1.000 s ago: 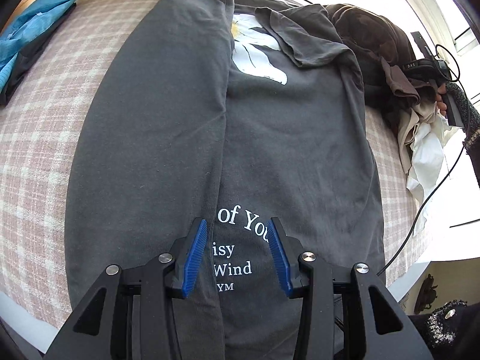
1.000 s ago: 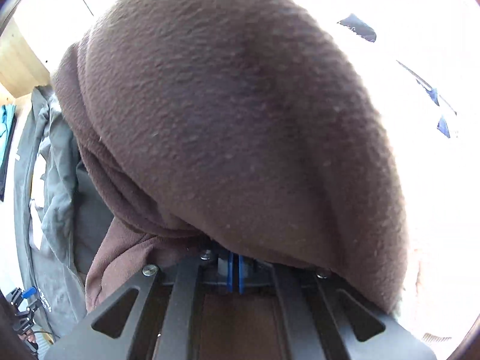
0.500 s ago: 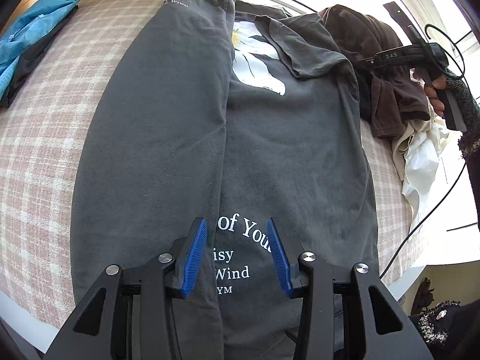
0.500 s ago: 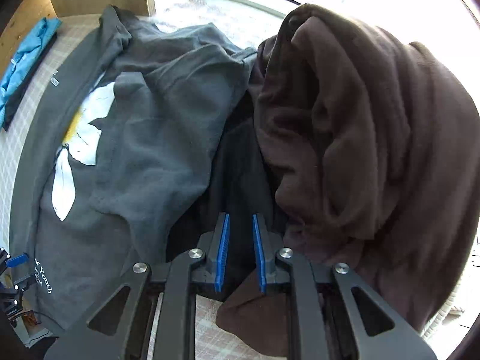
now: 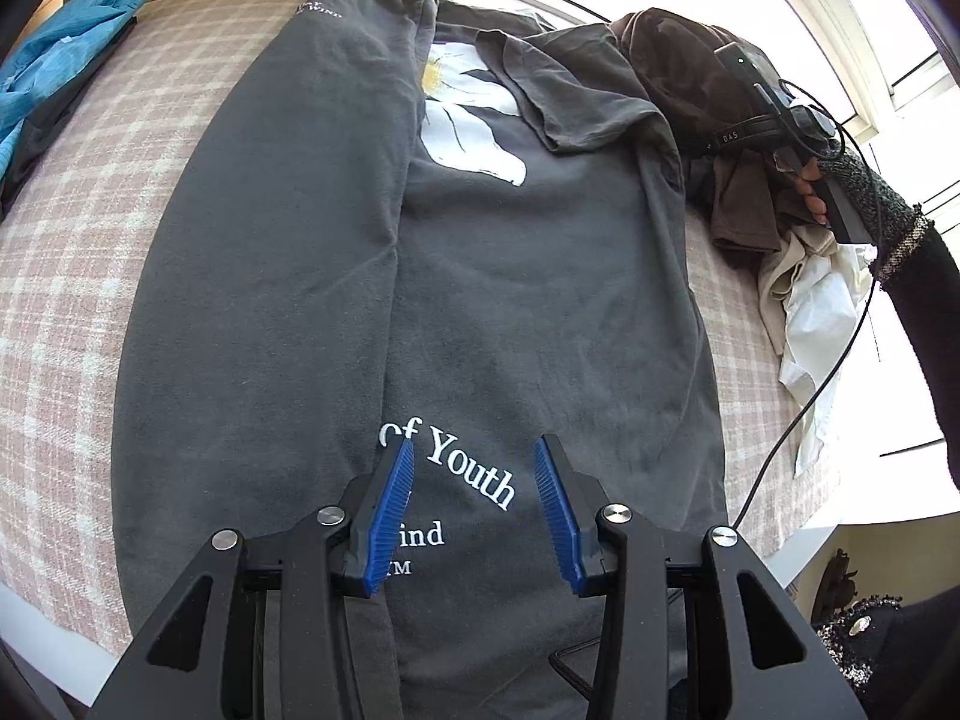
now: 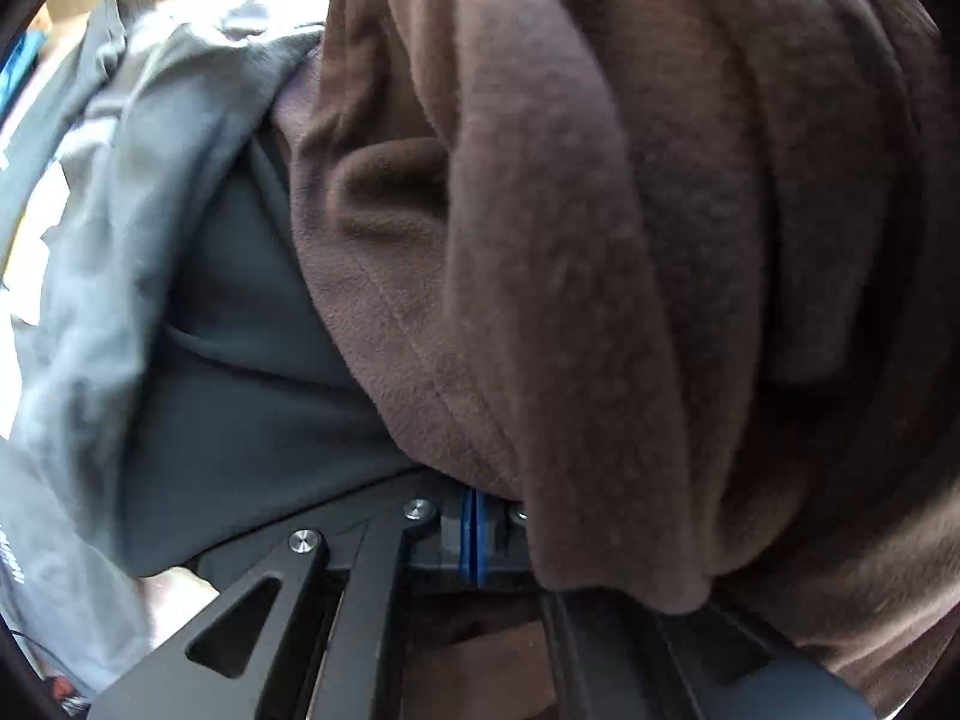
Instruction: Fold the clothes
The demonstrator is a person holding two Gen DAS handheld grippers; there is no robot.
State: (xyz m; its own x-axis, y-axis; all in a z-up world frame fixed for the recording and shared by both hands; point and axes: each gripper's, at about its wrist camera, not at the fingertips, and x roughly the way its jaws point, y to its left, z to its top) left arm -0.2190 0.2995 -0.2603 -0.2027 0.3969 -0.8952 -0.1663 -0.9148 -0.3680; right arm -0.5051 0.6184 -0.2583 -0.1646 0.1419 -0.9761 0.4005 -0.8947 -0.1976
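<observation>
A dark grey T-shirt (image 5: pixel 540 300) with a white flower and white lettering lies flat on the bed, its left side folded over the middle. My left gripper (image 5: pixel 474 444) hovers open over the lettering near the hem, with nothing between its blue pads. At the shirt's far right corner sits a heap of brown fleece garment (image 5: pixel 678 60). My right gripper (image 5: pixel 729 120) is pushed into it. In the right wrist view the blue pads (image 6: pixel 474 498) meet, and the brown fleece (image 6: pixel 600 240) drapes over the fingers and hides their tips. The grey shirt's sleeve (image 6: pixel 240 360) lies just left of it.
A pink plaid cover (image 5: pixel 78 270) spreads over the bed. A blue garment (image 5: pixel 54 78) lies at the far left corner. Cream and white clothes (image 5: pixel 822 300) are piled at the right edge, where a black cable (image 5: pixel 798 420) hangs down. A knitted sleeve (image 5: pixel 870 198) holds the right gripper.
The right gripper let go of the brown fleece half a second ago with jaws apart, then dropped back into it and shut. The left gripper has stayed where it was.
</observation>
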